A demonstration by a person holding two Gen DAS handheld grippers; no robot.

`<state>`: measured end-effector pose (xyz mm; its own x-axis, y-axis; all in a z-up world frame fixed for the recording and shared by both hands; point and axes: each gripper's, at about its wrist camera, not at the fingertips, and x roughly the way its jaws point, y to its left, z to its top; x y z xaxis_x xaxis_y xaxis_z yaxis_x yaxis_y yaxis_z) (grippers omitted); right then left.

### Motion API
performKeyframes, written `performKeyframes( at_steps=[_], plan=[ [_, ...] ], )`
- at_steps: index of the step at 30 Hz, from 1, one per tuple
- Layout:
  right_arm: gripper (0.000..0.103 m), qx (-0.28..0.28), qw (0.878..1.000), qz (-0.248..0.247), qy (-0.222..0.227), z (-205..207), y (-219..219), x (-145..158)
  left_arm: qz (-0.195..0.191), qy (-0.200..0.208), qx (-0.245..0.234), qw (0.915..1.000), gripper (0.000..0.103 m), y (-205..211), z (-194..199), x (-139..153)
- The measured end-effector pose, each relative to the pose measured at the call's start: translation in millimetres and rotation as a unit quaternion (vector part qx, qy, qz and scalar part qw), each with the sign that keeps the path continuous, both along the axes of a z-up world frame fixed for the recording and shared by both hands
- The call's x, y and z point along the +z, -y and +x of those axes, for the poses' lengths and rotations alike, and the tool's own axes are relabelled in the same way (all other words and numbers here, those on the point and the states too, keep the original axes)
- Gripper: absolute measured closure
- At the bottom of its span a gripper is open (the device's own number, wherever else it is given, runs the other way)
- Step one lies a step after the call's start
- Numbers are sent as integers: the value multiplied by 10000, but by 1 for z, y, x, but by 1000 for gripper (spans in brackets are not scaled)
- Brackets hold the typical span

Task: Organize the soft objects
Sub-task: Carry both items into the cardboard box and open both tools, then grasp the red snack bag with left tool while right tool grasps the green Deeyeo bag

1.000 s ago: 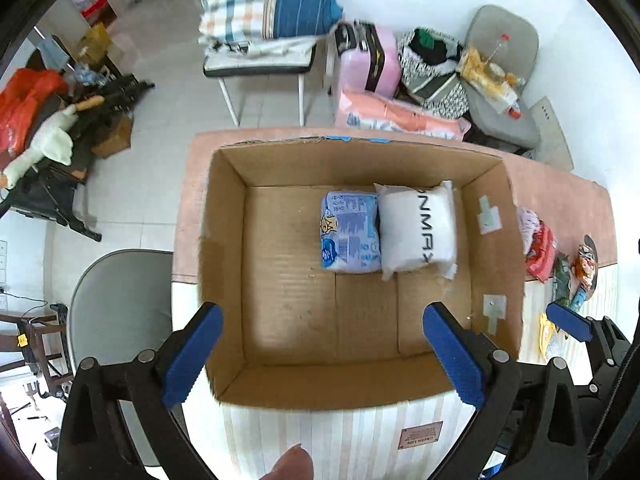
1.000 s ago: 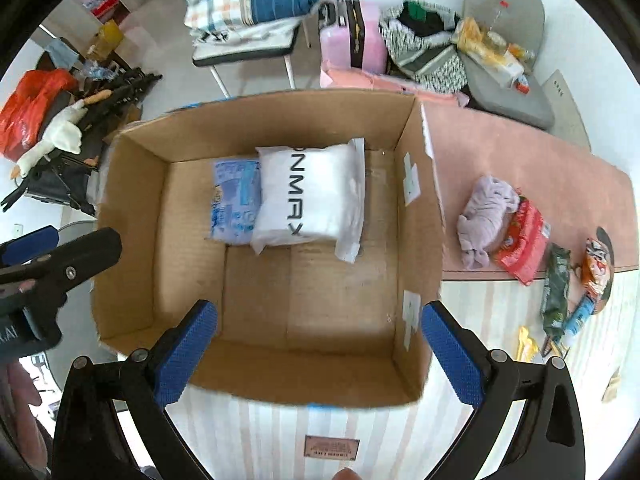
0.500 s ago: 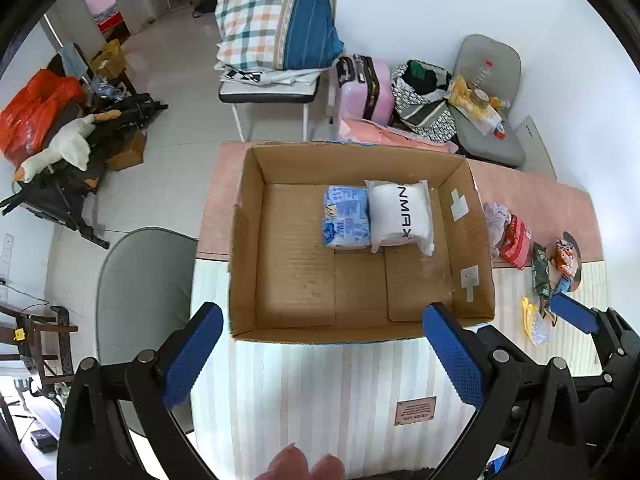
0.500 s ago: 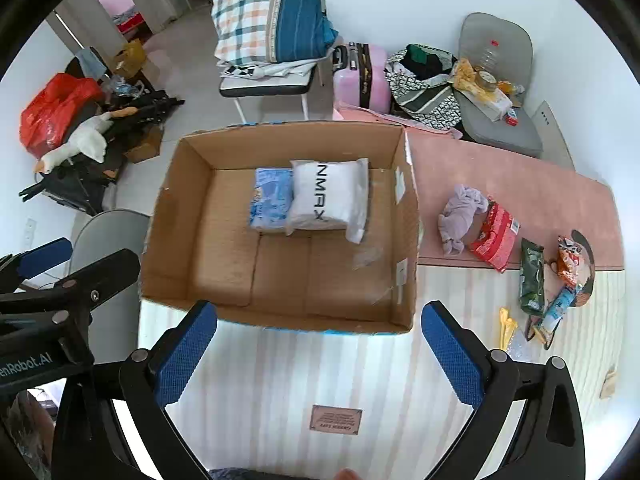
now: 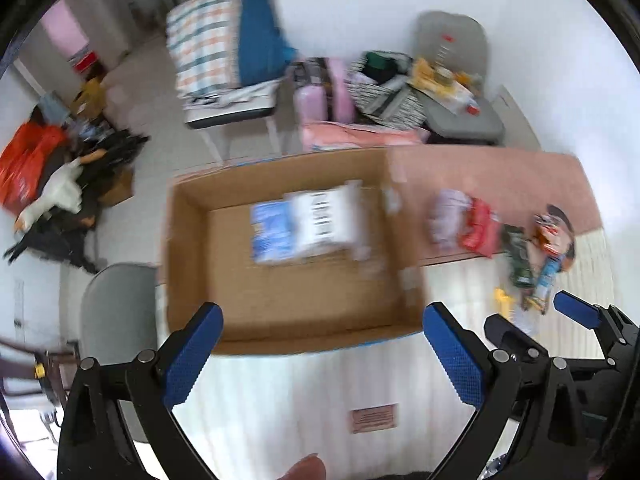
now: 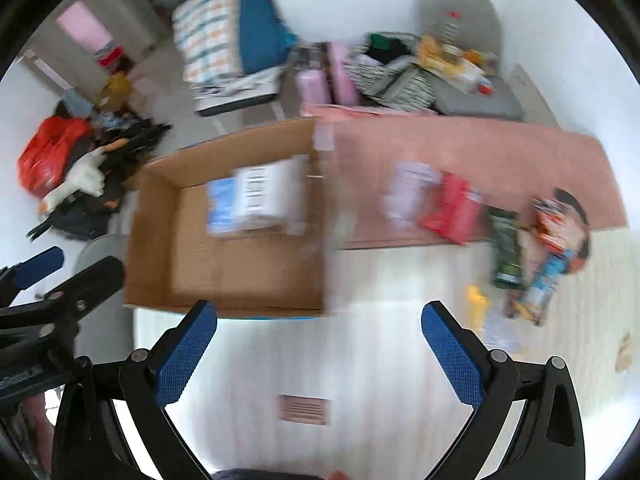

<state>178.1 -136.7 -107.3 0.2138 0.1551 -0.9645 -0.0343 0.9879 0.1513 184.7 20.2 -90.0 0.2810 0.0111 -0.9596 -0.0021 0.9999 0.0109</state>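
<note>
An open cardboard box stands on the table. A blue soft pack and a white soft pack lie side by side inside it. A pale lilac cloth lies on the table right of the box. My left gripper is open and empty, above the table's near side. My right gripper is open and empty, further right. Both views are motion-blurred.
A red packet, a green packet and several other snack wrappers lie right of the cloth. A label sits on the striped near part of the table. Chairs, a pink suitcase and bags stand behind.
Both grippers have pulled back and up from over the box, then swung right. The box now sits further away and left in each view. Both stayed open.
</note>
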Motion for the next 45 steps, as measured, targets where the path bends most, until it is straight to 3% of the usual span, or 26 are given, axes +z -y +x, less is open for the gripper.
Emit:
performKeyframes(
  at_steps=[4,9,10,12,14,18,20,21,24,28,30,33,35,37,39,45],
  plan=[
    [0,-471,9980,-324,-254,31,82,-29,48,-303,-491,9983,1,72,50,-29],
    [4,-804,9929,-404,-785,85,175,-97,135,-928,-1005,9905,1,152,119,-93],
    [7,-830,9914,-382,-940,95,188,-113,157,-1068,-1071,9884,2,164,130,-107],
    [24,-826,9883,-329,-1242,112,205,-144,162,-1373,-1179,9834,13,185,149,-135],
    [24,-803,9852,-265,-1490,126,217,-172,161,-1627,-1263,9784,23,200,162,-158],
    [25,-600,9796,-299,-1895,137,225,-216,-51,-2139,-1332,9677,27,222,180,-198],
    [25,-598,9768,-212,-2046,138,229,-229,-129,-2356,-1371,9620,27,232,185,-214],
    [40,-625,9755,-166,-2102,137,231,-234,-152,-2438,-1360,9601,27,236,187,-220],
    [53,-880,9740,-202,-2076,132,244,-236,-227,-2691,-1424,9523,27,248,189,-237],
    [54,-1117,9729,-177,-2015,131,258,-236,-30,-2891,-1521,9451,27,261,189,-259],
    [49,-1124,9711,-120,-2100,131,261,-241,118,-3007,-1518,9415,27,265,189,-268],
    [48,-1096,9703,-187,-2147,134,261,-243,288,-2837,-1450,9475,42,267,189,-269],
    [49,-1059,9703,-307,-2152,135,258,-244,280,-2756,-1480,9494,58,269,188,-265],
    [53,-985,9716,-452,-2103,134,250,-243,257,-2673,-1428,9526,61,268,186,-258],
    [65,-986,9724,-495,-2057,140,237,-235,225,-2533,-1388,9571,62,266,182,-248],
    [66,-887,9841,-363,-1497,122,206,-168,-315,-1857,-1126,9756,62,230,157,-170]
  ],
)
